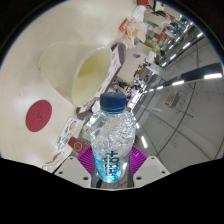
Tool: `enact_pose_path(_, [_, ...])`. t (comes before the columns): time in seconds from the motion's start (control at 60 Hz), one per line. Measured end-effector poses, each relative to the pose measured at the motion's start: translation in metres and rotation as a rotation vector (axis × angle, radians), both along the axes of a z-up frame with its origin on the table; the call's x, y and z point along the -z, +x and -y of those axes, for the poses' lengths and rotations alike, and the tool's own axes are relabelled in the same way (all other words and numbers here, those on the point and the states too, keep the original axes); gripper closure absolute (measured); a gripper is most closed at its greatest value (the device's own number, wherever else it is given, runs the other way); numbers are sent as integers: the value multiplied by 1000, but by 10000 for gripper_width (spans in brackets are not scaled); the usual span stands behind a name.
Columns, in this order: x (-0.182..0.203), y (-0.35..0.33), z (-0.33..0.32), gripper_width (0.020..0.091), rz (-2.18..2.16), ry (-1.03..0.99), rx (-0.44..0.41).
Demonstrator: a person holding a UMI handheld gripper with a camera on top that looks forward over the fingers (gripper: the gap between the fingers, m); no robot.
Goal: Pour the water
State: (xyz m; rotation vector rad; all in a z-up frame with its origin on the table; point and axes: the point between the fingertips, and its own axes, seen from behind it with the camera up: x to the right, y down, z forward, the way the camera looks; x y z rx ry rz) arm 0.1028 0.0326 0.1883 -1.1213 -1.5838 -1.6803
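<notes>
Tool [112, 170]: two fingers with purple pads [88, 158], closed on a water bottle, one pad pressed to each side of its lower body.

Bottle [112, 138]: clear plastic, ribbed, blue cap [113, 101] screwed on; a label with small print showed low on the body between the pads. The bottle rose from the fingers toward the middle of the view and appeared lifted off the counter, the whole scene being tilted.

Cup [88, 75]: pale, cream-coloured, wide-mouthed, just beyond the bottle cap and a little to its left. Its opening faced the camera and the inside looked bare, though any water level could not be told. Nothing stood between the cap and the cup's rim.

Counter [45, 45]: white, smooth surface carrying the cup, filling the area left of the bottle and beyond it.

Red disc [38, 115]: round, flat, lying on the counter left of the bottle, well apart from the cup.

Small red and white item [76, 146]: near the counter's edge, just beside the left finger; its kind could not be told.

Clutter [140, 28]: mixed small objects, some red or orange, along the far end of the counter beyond the cup; too small to name.

Ceiling lights [190, 80]: long bright strips to the right of the bottle, over a room with further furniture [150, 75], indistinct.
</notes>
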Motion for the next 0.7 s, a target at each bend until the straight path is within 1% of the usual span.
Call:
enact_pose_path(0.033, [4, -2, -1, 692, 24, -8, -11])
enact_pose_path(0.133, [11, -4, 0, 693, 48, -35, -8])
enact_pose_path(0.217, [11, -7, 1, 692, 21, -36, -19])
enact_pose_path(0.283, [7, -5, 3, 693, -78, -39, 1])
enact_pose_path(0.4, [-8, -3, 9, 692, -427, -20, 55])
enact_pose_path(0.467, [-19, -4, 10, 691, -712, -28, 76])
enact_pose_path(0.567, [-27, -1, 14, 691, -1090, -18, 144])
enact_pose_path(0.65, [-24, 2, 14, 687, -1401, -31, 202])
enact_pose_path(0.7, [-15, 1, 16, 687, -1562, -44, 231])
